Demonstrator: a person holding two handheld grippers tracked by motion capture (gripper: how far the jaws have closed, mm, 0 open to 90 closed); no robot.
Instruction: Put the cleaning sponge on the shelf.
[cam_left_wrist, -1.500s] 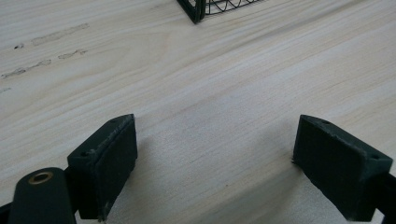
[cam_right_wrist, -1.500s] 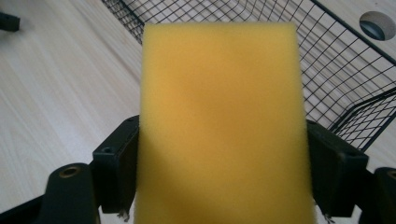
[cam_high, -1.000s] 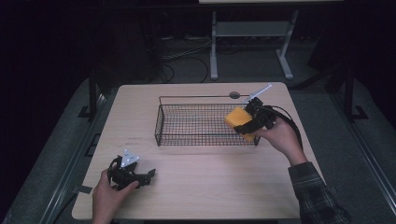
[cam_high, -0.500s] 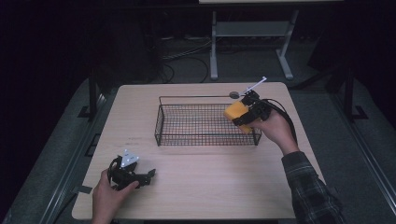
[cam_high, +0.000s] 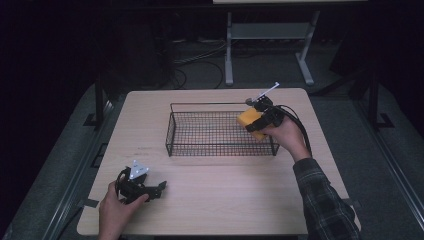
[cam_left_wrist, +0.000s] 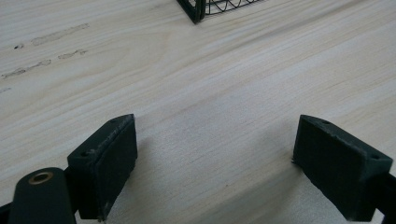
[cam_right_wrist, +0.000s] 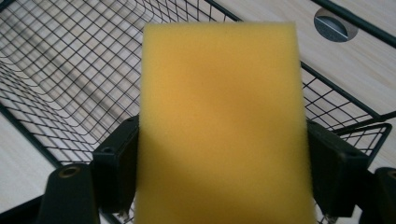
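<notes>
Right gripper view: my right tool (cam_right_wrist: 219, 182) is clamped on the yellow sponge (cam_right_wrist: 219, 121), one jaw on each long side, the block standing up between them.
Where the sponge is: held in the air over the right end of the wire basket (cam_high: 220, 132); in the high view the sponge (cam_high: 248, 121) sits just above the basket's right rim.
How it handles: I judge it light, soft and springy, not fragile and not slippery; it will squash under a hard squeeze, so a moderate grip across the flat sides suits it.
Where to hold: low on the two long sides, as my jaws sit now, leaving the far end free.
Left tool: my left tool (cam_left_wrist: 215, 172) rests low over the bare desk (cam_left_wrist: 224, 79) with its jaws spread wide, nothing between them.
Edges: thin basket rim and right wall lie close beneath the sponge.
Open room: basket floor looks bare; a round grey grommet (cam_right_wrist: 335, 24) lies beyond the basket.
</notes>
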